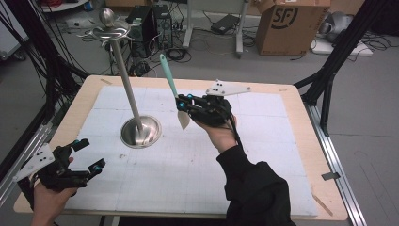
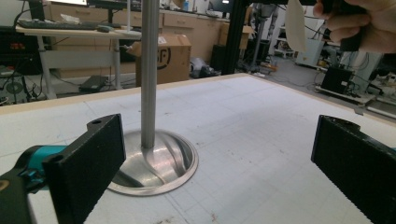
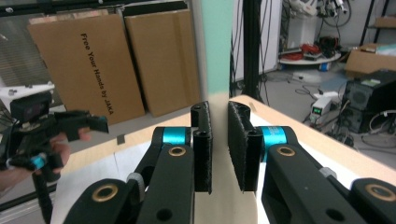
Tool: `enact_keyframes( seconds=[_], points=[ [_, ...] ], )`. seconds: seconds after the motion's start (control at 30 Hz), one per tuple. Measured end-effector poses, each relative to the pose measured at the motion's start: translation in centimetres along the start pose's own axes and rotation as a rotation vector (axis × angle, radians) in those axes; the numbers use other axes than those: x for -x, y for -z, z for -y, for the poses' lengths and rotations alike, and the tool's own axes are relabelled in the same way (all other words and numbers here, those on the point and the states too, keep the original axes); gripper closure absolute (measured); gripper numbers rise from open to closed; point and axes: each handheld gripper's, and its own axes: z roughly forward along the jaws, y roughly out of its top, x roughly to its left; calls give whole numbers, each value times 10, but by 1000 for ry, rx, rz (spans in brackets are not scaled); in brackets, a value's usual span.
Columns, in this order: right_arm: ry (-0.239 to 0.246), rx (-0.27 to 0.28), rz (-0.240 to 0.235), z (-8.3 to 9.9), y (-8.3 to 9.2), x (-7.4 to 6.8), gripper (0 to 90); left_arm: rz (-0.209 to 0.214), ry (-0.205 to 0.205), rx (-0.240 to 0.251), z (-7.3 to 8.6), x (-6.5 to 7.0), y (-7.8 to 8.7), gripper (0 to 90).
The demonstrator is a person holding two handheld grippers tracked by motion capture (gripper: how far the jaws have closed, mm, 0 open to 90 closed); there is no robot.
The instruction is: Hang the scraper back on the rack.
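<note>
A spatula point(image 1: 170, 79) with a teal handle and a cream blade hangs above the table's middle, handle up and tilted back. My right gripper point(image 1: 181, 104) is shut on it where handle meets blade; in the right gripper view the spatula point(image 3: 217, 46) rises between the pads point(image 3: 202, 149). A steel stand point(image 1: 128, 84) with a round base point(image 1: 140, 132) and a hooked top point(image 1: 109, 29) is just left of it. My left gripper point(image 1: 90, 154) is open near the front left corner, and the stand's pole point(image 2: 149, 70) is ahead of its jaws point(image 2: 219, 168).
A white gridded mat point(image 1: 211, 160) covers the wooden table point(image 1: 301, 108). Black frame legs point(image 1: 329, 80) stand at the right, cables and a cardboard box point(image 1: 291, 26) on the floor beyond. In the right gripper view, the left gripper point(image 3: 35, 135) shows farther off.
</note>
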Motion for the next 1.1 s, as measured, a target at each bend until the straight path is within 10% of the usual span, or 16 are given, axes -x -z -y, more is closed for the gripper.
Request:
enact_keyframes(
  seconds=[1.1],
  points=[
    [77,36,32,-36,-46,-15,804,-38,2,15,-1,-1,21,35]
  ],
)
